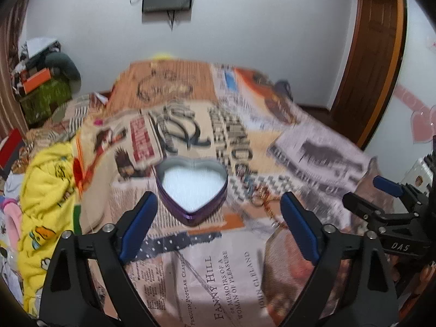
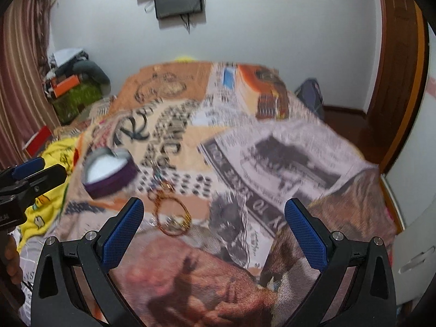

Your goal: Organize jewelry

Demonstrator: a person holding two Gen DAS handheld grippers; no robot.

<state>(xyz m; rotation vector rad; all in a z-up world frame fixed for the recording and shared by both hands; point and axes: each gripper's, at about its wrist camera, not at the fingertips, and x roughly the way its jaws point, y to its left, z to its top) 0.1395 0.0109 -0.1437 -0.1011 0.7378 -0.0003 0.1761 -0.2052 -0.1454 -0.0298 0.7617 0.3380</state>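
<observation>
Your left gripper [image 1: 218, 227] has its blue fingers spread wide and holds nothing, and it hovers over the printed bedspread [image 1: 239, 272] with the open heart-shaped tin [image 1: 192, 188] lying just ahead, between the fingertips. Your right gripper [image 2: 214, 230] is likewise spread and empty; the copper-coloured bangles [image 2: 173, 216] lie flat on the bedspread just inside its left finger, with smaller jewelry pieces [image 2: 160, 184] beyond them. The tin, purple-walled with a white lining, sits near the bangles and apart from them; motion blur hides finer detail.
</observation>
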